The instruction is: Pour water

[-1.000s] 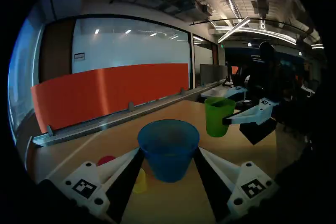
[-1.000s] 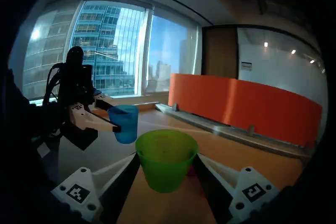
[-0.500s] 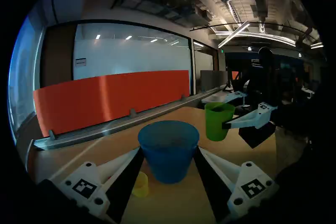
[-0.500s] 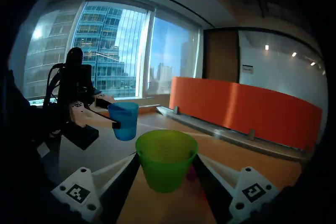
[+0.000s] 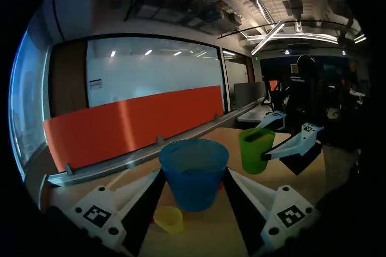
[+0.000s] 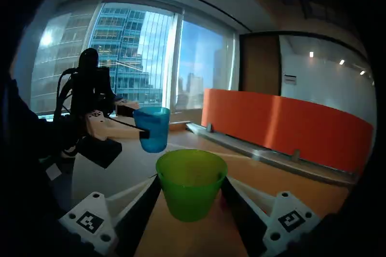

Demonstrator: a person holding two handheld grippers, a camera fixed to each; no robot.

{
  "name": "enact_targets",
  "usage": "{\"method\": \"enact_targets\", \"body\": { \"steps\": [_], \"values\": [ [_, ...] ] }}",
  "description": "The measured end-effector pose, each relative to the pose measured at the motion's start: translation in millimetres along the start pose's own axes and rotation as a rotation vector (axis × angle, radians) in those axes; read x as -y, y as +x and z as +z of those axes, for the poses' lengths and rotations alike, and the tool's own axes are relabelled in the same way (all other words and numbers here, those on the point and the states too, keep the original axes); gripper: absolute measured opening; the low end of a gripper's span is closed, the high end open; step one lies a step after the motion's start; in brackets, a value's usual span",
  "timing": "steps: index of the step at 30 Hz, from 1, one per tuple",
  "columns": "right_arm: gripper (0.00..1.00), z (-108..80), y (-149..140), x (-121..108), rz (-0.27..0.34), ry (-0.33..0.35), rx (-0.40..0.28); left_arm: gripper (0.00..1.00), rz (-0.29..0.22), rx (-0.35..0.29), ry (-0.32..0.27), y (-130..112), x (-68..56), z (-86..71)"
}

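In the left gripper view, the left gripper (image 5: 193, 176) is clamping the translucent blue plastic cup (image 5: 194, 189) between both fingers and carrying it above the tan wooden table (image 5: 289, 172). This is probably to bring it level with the translucent green plastic cup (image 5: 255, 153), which the right gripper (image 5: 261, 142) is pinching at the far right. Both cups are standing upright, mouths facing up and long axes vertical; neither is tilting. A small yellow plastic cup (image 5: 170, 218) is sitting on the table, near left.

In the right gripper view, the right gripper (image 6: 192, 185) is squeezing the green cup (image 6: 192, 199) upright, while the blue cup (image 6: 154, 134) is hanging upright at the far left, raised, in the left gripper (image 6: 144, 123). Whether either cup is holding water, I cannot tell.
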State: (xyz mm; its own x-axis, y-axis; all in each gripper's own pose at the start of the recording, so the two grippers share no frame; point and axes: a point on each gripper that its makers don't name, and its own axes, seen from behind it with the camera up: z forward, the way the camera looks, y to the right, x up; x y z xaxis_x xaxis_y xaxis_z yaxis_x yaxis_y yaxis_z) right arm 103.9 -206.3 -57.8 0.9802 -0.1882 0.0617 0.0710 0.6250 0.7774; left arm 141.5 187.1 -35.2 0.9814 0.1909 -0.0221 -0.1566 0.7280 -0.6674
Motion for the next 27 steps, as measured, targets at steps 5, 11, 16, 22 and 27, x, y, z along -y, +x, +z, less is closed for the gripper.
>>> {"method": "enact_targets", "body": {
  "steps": [5, 11, 16, 22, 27],
  "values": [
    [0.89, 7.5, -0.7, 5.7, -0.006, 0.02, -0.001, 0.82, 0.066, -0.009, 0.023, 10.2, 3.4, -1.1],
    [0.89, 15.2, 1.0, 13.5, -0.004, 0.044, -0.007, 0.82, 0.164, -0.009, 0.055, 21.0, 8.0, -2.1],
    [0.89, 20.9, 4.3, 18.2, -0.002, 0.059, -0.013, 0.82, 0.231, -0.018, 0.076, 34.4, 11.0, -3.5],
    [0.89, 26.0, 5.9, 24.3, -0.002, 0.076, -0.02, 0.82, 0.287, -0.026, 0.098, 48.4, 15.6, -5.4],
    [0.89, 29.1, 5.8, 30.5, -0.005, 0.093, -0.021, 0.82, 0.332, -0.028, 0.119, 57.1, 19.7, -6.2]
  ]
}}
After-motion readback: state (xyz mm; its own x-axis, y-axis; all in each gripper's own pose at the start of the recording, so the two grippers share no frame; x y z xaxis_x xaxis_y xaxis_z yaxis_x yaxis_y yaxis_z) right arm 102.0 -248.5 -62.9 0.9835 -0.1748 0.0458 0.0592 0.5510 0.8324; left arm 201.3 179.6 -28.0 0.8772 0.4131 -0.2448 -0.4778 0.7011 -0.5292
